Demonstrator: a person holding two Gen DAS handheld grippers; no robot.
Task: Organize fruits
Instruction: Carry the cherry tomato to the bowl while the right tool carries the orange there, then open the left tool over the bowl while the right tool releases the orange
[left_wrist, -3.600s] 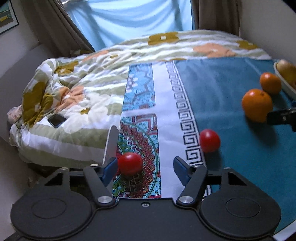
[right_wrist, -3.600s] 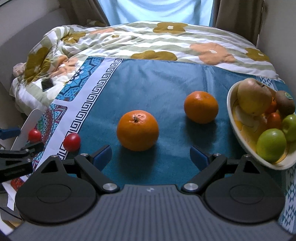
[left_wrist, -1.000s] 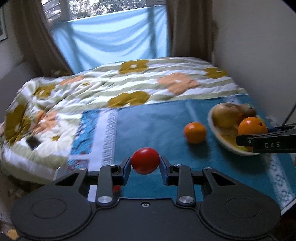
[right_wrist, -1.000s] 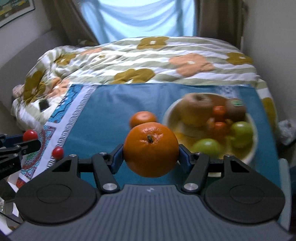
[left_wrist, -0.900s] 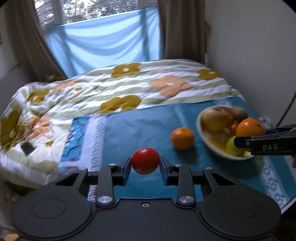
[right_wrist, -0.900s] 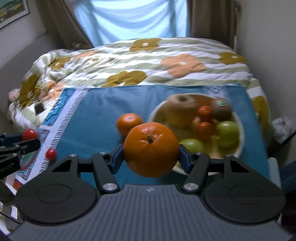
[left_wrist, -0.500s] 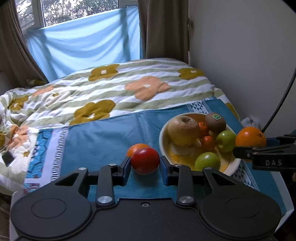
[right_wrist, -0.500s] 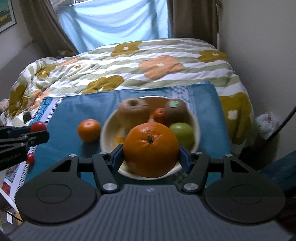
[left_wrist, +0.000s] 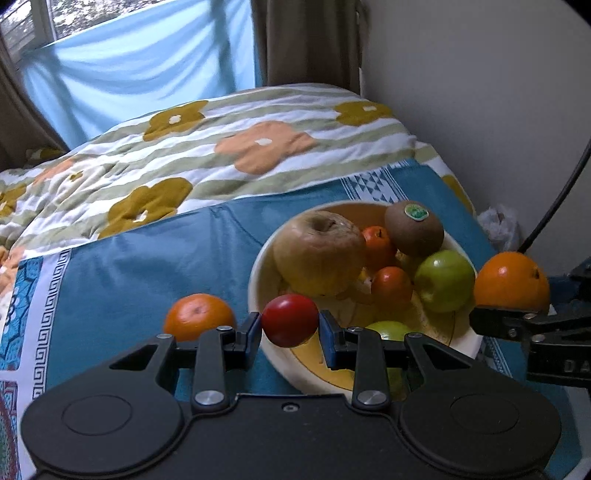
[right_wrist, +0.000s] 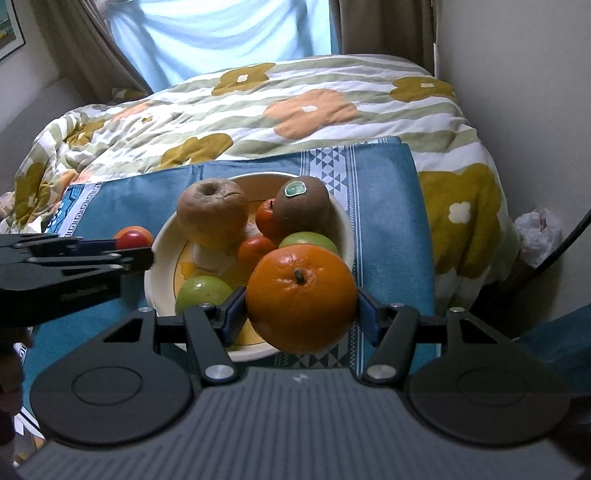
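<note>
My left gripper is shut on a small red tomato, held over the near-left rim of the cream fruit bowl. My right gripper is shut on a large orange, held above the bowl's near-right rim. In the left wrist view that orange shows at the right, past the bowl. The bowl holds a brown apple, a kiwi, two green apples and small red-orange fruits. A small orange lies on the blue cloth left of the bowl.
The blue cloth covers a surface in front of a flowered quilt. A wall rises close on the right. A black cable hangs by it, above a white plastic bag on the floor.
Both grippers have carried their fruit to the right and lower. The bowl has come from the right side of both views to just under the fingers.
</note>
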